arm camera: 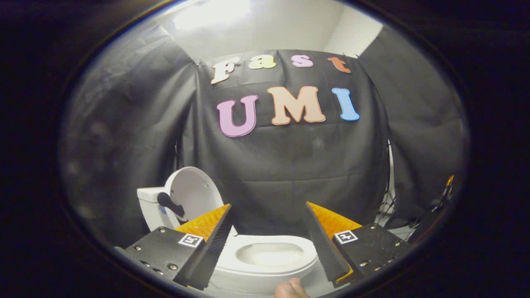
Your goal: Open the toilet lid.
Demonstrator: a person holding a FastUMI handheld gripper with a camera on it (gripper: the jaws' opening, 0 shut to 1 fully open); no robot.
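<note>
A white toilet (265, 265) stands below and just ahead of my fingers, its bowl uncovered between them. Its white lid (194, 194) is raised, standing upright and leaning back toward the tank (147, 203), just beyond my left finger. A dark handle piece (169, 205) sticks out from the lid's face. My gripper (268, 209) hangs above the bowl, open, with nothing between its fingers. The left finger (211, 236) hides the lid's lower edge.
Black cloth walls close in behind and on both sides of the toilet. A fingertip of a person's hand (292, 287) shows low down in front of the bowl. Cables and dark gear (430, 215) sit at the far right by the cloth.
</note>
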